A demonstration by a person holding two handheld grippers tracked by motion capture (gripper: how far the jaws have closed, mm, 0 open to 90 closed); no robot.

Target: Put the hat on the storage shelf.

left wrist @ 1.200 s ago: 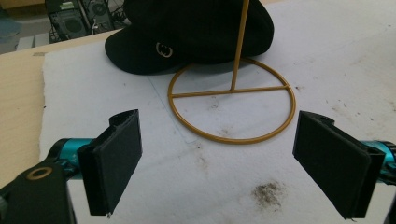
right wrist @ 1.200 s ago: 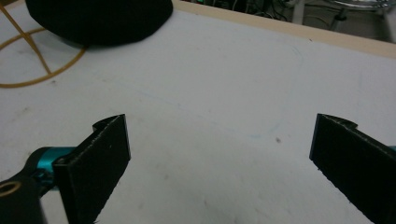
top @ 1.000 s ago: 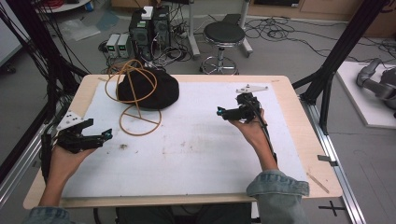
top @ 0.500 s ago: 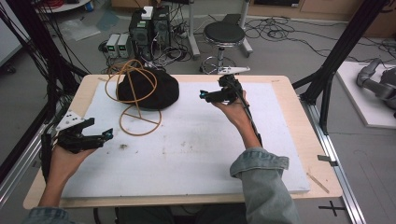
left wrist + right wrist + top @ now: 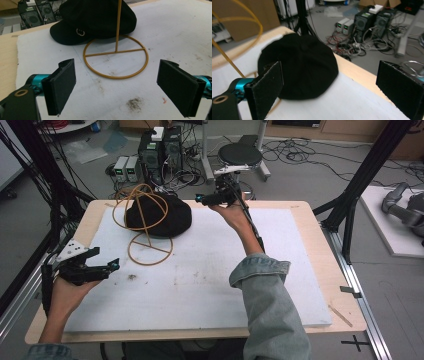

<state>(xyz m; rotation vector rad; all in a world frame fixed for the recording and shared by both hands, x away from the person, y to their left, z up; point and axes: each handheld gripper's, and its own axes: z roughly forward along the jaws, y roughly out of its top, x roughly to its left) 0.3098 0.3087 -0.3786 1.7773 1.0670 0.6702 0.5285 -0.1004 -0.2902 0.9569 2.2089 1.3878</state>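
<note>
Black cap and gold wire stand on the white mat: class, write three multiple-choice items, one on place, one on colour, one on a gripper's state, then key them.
1. Where does the black cap lie?
A. far left of the white mat
B. near right corner
C. on the floor

2. What colour is the wire stand?
A. silver
B. gold
C. red

3. How do the left gripper's jaws stand?
A. shut on the cap
B. shut on the stand
C. open, holding nothing

Answers: 1 A, the high view shows it by the mat's far left edge. 2 B, its ring base and rod are golden. 3 C, bare mat lies between the spread pads.
</note>
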